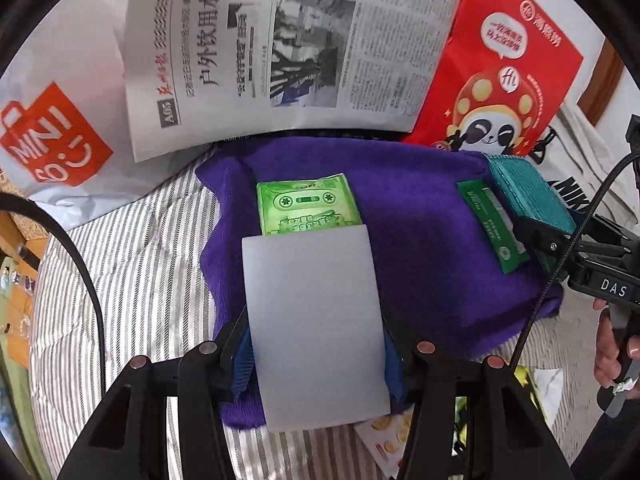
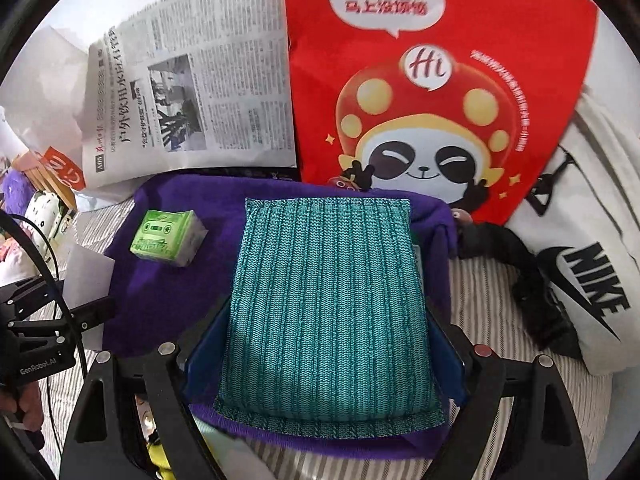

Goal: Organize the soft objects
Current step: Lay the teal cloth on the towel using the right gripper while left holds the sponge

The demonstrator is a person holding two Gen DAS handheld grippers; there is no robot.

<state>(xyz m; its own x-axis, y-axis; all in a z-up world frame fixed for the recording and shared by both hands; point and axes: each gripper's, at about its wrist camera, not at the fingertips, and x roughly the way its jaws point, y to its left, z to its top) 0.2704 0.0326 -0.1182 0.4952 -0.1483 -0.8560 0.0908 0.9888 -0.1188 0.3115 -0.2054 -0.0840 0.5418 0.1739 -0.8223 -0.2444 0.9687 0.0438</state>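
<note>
While it lies on the purple towel (image 2: pixel 160 292), the teal knitted sponge pad (image 2: pixel 328 312) runs its long axis straight away from the right gripper (image 2: pixel 324 364), far short edge toward the towel's back edge; the jaws clamp its near end from both sides. Left gripper (image 1: pixel 316 344) pinches a translucent white sheet (image 1: pixel 316 328), long axis also pointing away, over the towel's front-left part. Green tissue pack (image 1: pixel 306 204) sits just beyond the sheet; dark green packet (image 1: pixel 492 228) lies beside the pad. Towel rests on striped bedding (image 1: pixel 132 264). Behind: newspaper (image 1: pixel 280 48), red panda bag (image 2: pixel 440 80), white Nike bag (image 2: pixel 580 280), Miniso bag (image 1: pixel 52 136).
</note>
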